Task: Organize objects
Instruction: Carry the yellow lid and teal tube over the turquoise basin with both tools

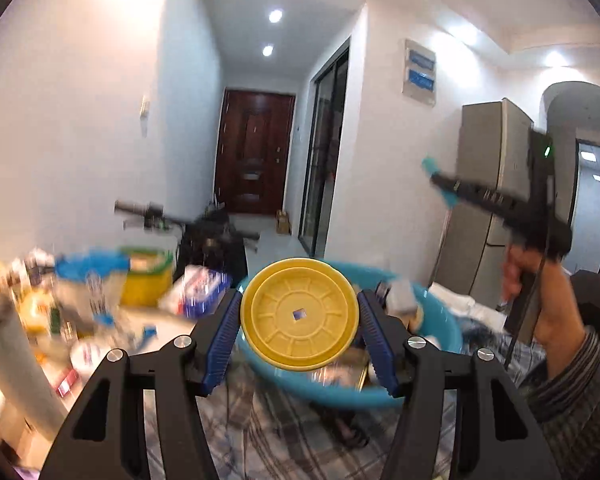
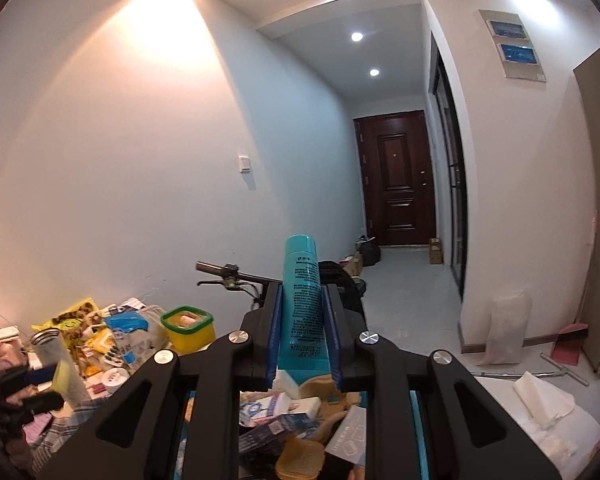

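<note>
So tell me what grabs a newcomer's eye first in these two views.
The yellow lid, clamped between the left gripper fingers, fills the middle of the left view above the blue basin. In the right view, the teal tube stands upright in the right gripper, with cluttered packages heaped lower left.

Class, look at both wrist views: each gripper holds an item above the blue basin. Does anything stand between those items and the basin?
Nothing visible does. The round yellow plastic lid in the left gripper and the teal tube in the right gripper hang over the blue plastic basin.
</note>
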The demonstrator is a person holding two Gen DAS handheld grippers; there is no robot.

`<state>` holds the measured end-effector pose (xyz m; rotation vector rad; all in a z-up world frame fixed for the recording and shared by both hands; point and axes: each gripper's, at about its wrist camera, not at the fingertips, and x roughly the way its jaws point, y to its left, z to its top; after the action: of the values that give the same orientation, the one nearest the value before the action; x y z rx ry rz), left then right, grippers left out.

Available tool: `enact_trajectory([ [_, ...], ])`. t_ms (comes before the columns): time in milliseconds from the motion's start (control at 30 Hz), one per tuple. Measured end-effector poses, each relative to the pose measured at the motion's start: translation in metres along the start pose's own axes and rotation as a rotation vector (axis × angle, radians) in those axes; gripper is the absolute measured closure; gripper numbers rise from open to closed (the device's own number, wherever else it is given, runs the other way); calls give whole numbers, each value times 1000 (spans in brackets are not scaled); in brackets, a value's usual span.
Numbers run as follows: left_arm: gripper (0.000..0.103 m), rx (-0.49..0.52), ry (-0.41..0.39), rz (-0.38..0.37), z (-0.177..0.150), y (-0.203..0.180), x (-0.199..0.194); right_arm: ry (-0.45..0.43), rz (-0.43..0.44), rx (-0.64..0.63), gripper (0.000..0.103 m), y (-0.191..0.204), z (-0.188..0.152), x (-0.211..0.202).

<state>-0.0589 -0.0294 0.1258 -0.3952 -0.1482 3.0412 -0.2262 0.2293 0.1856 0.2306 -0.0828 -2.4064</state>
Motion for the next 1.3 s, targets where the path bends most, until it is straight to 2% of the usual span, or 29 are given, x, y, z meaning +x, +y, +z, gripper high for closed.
enact_trajectory([
  [133,42,50,-119,-35,43,-23,-19,-2,9,-24,84,8,2,-2],
  [267,42,49,-209,-113,76,-43,-26,-6,10,-25,84,8,3,-5],
  [433,42,16,-265,-180,101,-64,-13,3,-3,-51,84,16,2,0],
  [500,42,9,-269,-174,107,-69,-2,10,-7,-62,84,19,1,3],
  [600,42,27,-248,-118,111,-76,15,14,-14,-70,84,21,1,6],
  [700,42,51,-149,13,108,-81,47,18,-18,-75,84,23,0,9],
  [733,42,56,-126,25,105,-81,55,21,-25,-81,84,23,0,10],
  [867,42,62,-55,-10,86,-71,88,32,-47,-104,84,26,-2,11],
  [1000,42,52,46,33,76,-64,108,38,-49,-110,84,28,-3,12],
  [1100,42,17,58,-13,76,-59,112,40,-51,-114,84,29,-3,11],
  [1300,42,44,48,0,76,-61,113,42,-53,-137,84,35,-2,9],
])
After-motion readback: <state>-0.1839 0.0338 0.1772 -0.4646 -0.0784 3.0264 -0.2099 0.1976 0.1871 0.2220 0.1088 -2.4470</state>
